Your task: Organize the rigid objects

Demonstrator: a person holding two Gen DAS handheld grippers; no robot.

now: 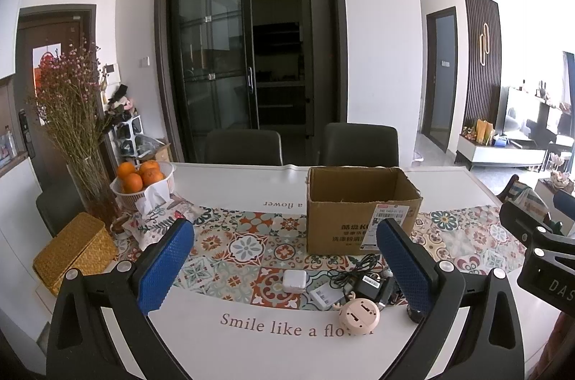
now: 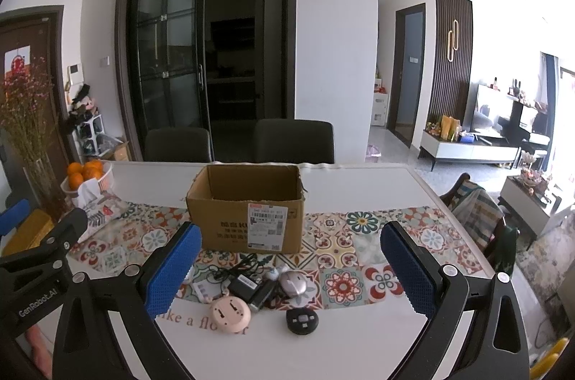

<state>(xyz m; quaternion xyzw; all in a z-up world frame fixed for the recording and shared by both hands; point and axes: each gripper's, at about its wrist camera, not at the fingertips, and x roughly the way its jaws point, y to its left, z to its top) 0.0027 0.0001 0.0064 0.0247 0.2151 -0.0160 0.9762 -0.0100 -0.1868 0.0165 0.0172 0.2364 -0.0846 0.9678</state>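
Note:
An open cardboard box (image 1: 361, 213) (image 2: 248, 211) stands on the patterned table runner. In front of it lies a cluster of small items: a white square charger (image 1: 294, 280), a white adapter (image 1: 323, 296), a black power adapter with cable (image 1: 370, 285) (image 2: 246, 285), a pink round gadget (image 1: 359, 313) (image 2: 230, 310), a silver mouse (image 2: 293, 283) and a black round device (image 2: 302, 320). My left gripper (image 1: 284, 267) is open and empty above the cluster's left. My right gripper (image 2: 291, 268) is open and empty above the cluster.
A woven yellow box (image 1: 75, 250), a vase of dried flowers (image 1: 72, 128), a basket of oranges (image 1: 143, 180) and a tissue pouch (image 1: 158, 218) stand at the table's left. Two dark chairs (image 1: 302, 144) stand behind the table (image 1: 251, 351). Another chair (image 2: 478, 211) is at the right.

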